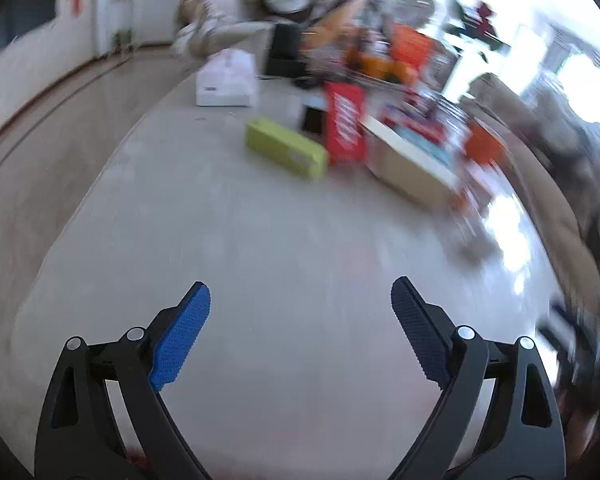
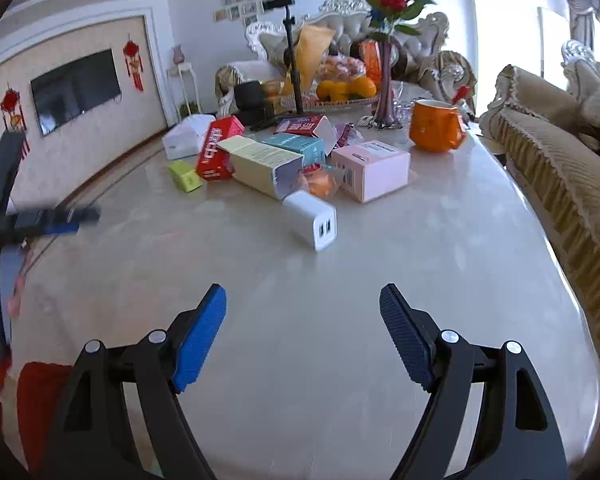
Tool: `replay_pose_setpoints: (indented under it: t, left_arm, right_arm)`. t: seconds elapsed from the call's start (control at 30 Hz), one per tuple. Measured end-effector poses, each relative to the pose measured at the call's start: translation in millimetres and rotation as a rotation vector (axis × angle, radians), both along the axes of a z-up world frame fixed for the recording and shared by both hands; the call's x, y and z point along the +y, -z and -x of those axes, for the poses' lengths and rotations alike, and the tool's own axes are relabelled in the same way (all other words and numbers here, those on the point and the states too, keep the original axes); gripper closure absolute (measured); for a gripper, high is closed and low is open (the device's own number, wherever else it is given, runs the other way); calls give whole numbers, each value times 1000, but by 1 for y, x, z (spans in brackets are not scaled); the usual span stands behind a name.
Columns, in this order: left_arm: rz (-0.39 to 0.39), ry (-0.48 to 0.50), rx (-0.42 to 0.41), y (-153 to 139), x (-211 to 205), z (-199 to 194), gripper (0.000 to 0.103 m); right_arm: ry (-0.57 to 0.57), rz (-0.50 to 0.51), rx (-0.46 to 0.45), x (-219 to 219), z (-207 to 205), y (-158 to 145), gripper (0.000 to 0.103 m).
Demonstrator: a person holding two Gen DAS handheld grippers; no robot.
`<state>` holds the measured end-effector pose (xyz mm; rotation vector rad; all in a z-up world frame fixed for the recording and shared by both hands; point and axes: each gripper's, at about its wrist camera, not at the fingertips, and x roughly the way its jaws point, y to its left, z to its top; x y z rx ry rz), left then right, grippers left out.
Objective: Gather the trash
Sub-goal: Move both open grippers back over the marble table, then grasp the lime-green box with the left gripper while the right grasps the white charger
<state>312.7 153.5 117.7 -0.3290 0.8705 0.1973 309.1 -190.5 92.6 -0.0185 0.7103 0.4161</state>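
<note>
Both hand-held grippers hang over bare surface (image 2: 300,340) at the bottom of their frames, w/ nothing between the jaws. Left hand-held gripper (image 1: 300,292) is spread wide, empty; right hand-held gripper (image 2: 302,296) is parted a bit less, also empty. The trash sits mid-frame in the right wrist view, well apart from both: yellow carton (image 2: 260,164), red carton (image 2: 216,148), green box (image 2: 185,176), pink box (image 2: 374,168), teal box (image 2: 300,146), white charger (image 2: 312,218) nearest. Probably bunched together so it reads apart from the keepers behind, i.e. orange mug (image 2: 436,126), vase (image 2: 386,84), fruit tray (image 2: 332,98). Left wrist view is blurred; only the green box (image 1: 286,148) and red carton (image 1: 345,124) are clear.
</note>
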Motion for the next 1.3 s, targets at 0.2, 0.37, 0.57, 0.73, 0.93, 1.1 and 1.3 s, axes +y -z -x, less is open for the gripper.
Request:
replay_pose_setpoints:
  t: [0.2,0.37,0.57,0.73,0.93,1.1,1.3]
  left_arm:
    - [111,-221,91,9,48,-108,14]
    - [127,-302,156,28,55,-157,14]
    - [123,-346,177,47,55,-184,14]
    - [32,-337,211,52,52,-190,14]
    - [-74,-200,225,52,45,-189,14]
    - [-185,-77,230,52,33,-184,41]
    - [-248,23,232,48,21,-182,73]
  right_arm:
    - [-52,107,1,22,-40,7,28]
    - [-58,140,10,28,-66,13,28]
    - [-79,150,38,36,-89,17,28]
    - [-112,169,98,43,-105,25,28]
    - [-107,193,146,48,-113,31,28]
    - [-114,224,150,54,-111,34,30]
    - [-124,165,176,50,-108,30,61]
